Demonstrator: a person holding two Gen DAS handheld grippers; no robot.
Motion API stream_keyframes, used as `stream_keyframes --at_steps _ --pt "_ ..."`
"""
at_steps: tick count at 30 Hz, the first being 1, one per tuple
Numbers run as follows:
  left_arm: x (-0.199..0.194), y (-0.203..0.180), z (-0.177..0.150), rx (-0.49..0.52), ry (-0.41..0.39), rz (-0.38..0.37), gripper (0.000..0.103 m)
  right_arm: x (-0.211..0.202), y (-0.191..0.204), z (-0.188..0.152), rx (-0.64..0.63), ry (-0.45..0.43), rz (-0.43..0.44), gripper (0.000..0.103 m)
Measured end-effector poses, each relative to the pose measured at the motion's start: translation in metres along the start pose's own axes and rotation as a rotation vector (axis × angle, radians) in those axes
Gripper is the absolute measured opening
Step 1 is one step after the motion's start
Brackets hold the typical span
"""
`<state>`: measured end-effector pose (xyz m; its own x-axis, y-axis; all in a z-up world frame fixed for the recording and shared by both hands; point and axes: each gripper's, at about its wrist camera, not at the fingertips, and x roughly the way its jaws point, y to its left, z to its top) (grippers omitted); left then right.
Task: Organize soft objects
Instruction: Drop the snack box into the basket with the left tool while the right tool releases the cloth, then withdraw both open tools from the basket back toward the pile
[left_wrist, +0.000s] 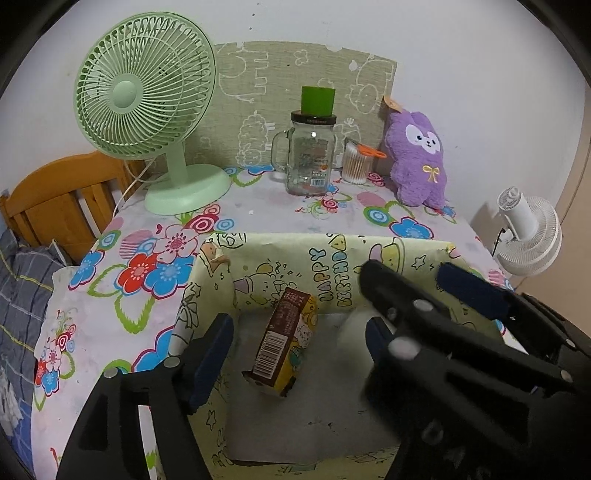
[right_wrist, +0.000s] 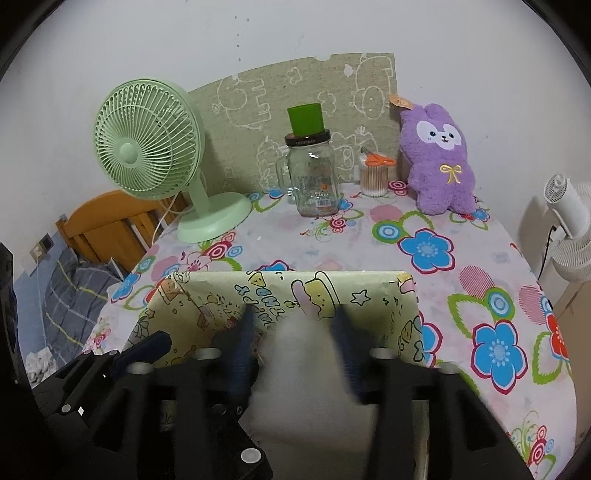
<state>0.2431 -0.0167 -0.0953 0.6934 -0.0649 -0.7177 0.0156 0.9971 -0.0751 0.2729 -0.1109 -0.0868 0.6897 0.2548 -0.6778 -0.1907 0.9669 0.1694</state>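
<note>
A box lined with yellow birthday paper stands on the flowered tablecloth. Inside it leans a brown and yellow drink carton. My left gripper is open over the box, and the carton stands just ahead of its pads without touching them. My right gripper is open too, over the box. A blurred white soft thing fills the gap between its fingers. From the left wrist view this white thing shows under the right gripper. A purple plush rabbit sits at the back right.
At the back stand a green desk fan, a glass jar mug with a green cup on top, and a tub of cotton swabs with orange scissors. A white fan is off the table's right, a wooden headboard left.
</note>
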Motion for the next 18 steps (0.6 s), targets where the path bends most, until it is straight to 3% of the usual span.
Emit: stream_keyframes --at_steps 9,18 --pt "-0.021 -0.007 0.000 0.017 -0.045 0.003 0.087 -0.021 0.000 0.002 0.005 -0.029 -0.020 0.088" --pt "-0.050 -0.014 -0.001 0.030 -0.096 0.003 0.088 -0.051 0.001 0.002 0.016 -0.067 -0.024 0.092"
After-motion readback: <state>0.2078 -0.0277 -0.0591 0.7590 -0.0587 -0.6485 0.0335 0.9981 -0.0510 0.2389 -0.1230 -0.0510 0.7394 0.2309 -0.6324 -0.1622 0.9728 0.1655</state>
